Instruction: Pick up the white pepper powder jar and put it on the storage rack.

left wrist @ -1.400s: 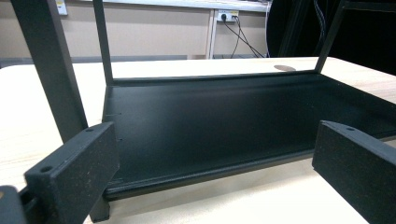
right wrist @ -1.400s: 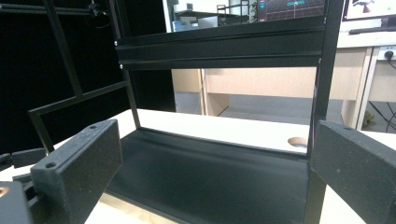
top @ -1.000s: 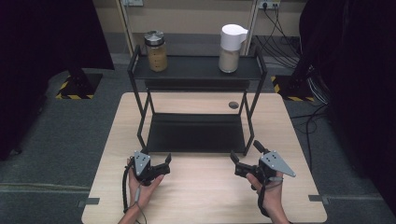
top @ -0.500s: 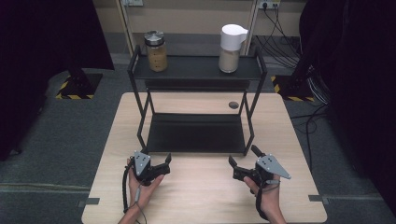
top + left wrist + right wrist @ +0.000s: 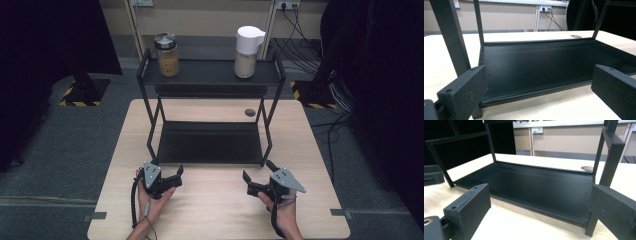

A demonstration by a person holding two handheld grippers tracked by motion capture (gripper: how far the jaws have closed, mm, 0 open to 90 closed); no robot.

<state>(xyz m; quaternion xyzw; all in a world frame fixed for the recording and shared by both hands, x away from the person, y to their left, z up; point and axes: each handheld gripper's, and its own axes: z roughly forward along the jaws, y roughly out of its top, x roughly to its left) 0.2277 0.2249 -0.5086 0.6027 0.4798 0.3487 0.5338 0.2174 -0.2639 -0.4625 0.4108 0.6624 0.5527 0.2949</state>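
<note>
A black two-tier rack [image 5: 210,80] stands on the wooden table [image 5: 210,210]. Its lower shelf [image 5: 210,142] is bare. On the top shelf stand a glass jar with a metal lid [image 5: 167,55] at the left and a white lidded container [image 5: 247,52] at the right. My left gripper [image 5: 167,170] is open just before the rack's front left leg and faces the lower shelf [image 5: 541,65]. The right gripper [image 5: 257,171] is open too, near the front right leg, and looks across the same shelf [image 5: 531,187]. Both hold nothing.
A round cable hole [image 5: 250,113] sits in the table behind the rack. Rack legs [image 5: 451,37] [image 5: 609,165] rise close to each gripper. Cables and wall sockets [image 5: 287,7] lie beyond the table, with dark curtains on both sides.
The right gripper has slid slightly left and toward the near edge, turning a little toward the rack. The left gripper has stayed almost still.
</note>
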